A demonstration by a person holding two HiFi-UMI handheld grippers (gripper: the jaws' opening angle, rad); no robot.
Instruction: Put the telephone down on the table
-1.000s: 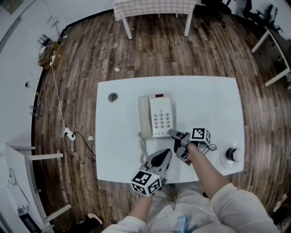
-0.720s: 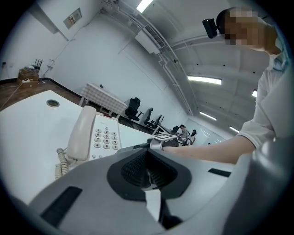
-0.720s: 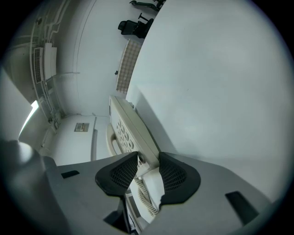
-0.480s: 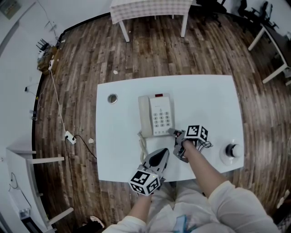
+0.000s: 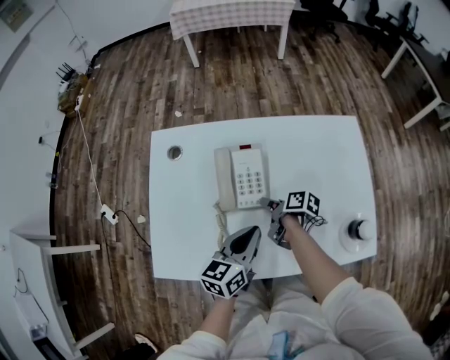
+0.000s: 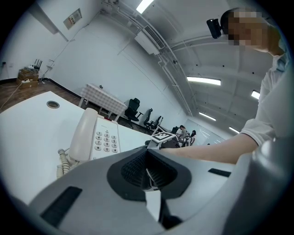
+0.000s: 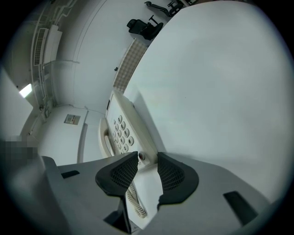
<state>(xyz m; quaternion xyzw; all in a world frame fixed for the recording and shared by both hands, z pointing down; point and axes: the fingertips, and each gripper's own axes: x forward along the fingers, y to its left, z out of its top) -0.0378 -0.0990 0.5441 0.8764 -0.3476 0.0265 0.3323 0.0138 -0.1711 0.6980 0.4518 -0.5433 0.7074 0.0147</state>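
Note:
A white desk telephone (image 5: 241, 178) lies flat on the white table (image 5: 323, 155), its handset (image 5: 222, 180) resting in the cradle on the left side. The coiled cord (image 5: 220, 223) trails toward the table's front edge. My right gripper (image 5: 275, 223) is open just beside the phone's near right corner, touching nothing. In the right gripper view the phone (image 7: 122, 131) lies beyond the parted pads (image 7: 120, 174), and the cord (image 7: 136, 202) shows between them. My left gripper (image 5: 252, 234) is shut and empty, near the front edge, below the phone (image 6: 98, 137).
A round black knob on a white base (image 5: 359, 232) sits at the table's right front corner. A metal grommet hole (image 5: 174, 152) is at the left rear. Wood floor surrounds the table, and another table (image 5: 235, 14) stands beyond.
My right gripper has drifted a little left and away from me, still open. The phone and the left gripper have stayed put.

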